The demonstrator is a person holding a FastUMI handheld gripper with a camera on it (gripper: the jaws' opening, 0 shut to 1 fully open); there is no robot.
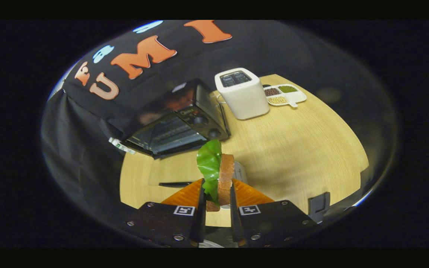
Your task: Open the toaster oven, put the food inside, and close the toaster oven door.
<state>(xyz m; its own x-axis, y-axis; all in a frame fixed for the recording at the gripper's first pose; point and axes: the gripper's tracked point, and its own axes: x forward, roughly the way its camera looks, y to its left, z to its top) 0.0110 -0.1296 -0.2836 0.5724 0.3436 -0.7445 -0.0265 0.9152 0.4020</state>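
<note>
My gripper (217,188) is shut on the food, held upright between the fingers: a brown bread slice (226,173) with a green lettuce leaf (209,162) against its left side. The food sticks up above the fingertips and hangs over the wooden table (296,149). Beyond it and to the left stands the black toaster oven (175,123), tilted in my view. Its glass door (166,137) shows a rack behind it and looks flush with the knob panel (205,124), so it seems closed.
A white pop-up toaster (242,93) stands right of the oven, with a white divided tray of beans (285,95) behind it. A small grey object (241,172) peeks out behind the bread. A dark strip (175,184) lies on the table near the left finger.
</note>
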